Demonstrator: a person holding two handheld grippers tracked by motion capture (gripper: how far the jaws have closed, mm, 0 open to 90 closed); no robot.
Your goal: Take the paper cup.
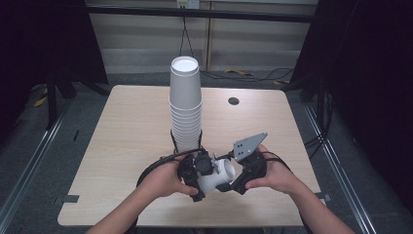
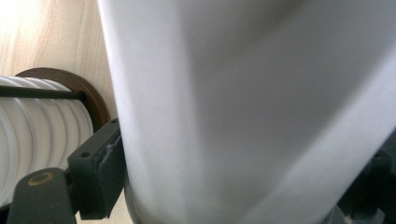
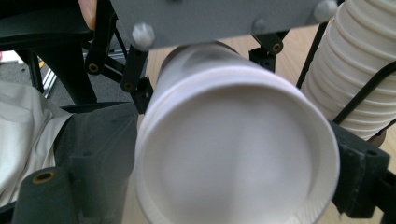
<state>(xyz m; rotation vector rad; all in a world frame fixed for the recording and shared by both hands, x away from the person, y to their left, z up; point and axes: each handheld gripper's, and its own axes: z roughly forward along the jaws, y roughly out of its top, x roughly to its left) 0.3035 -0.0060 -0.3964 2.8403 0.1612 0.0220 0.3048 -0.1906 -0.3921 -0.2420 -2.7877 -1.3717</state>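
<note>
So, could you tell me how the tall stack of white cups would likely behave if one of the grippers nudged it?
The tall stack of cups stands high on a narrow base, so a nudge near its top would probably tip it. The cups look like thin paper, so likely light and easily dented. The single cup lies sideways between both grippers and might roll if released.

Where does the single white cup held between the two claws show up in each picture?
High view: the white cup lies on its side near the table's front edge, between both claws.
Left gripper view: its side wall looms close, across the middle.
Right gripper view: its round end faces the camera.
Shared landmark: the cup stack.
</note>
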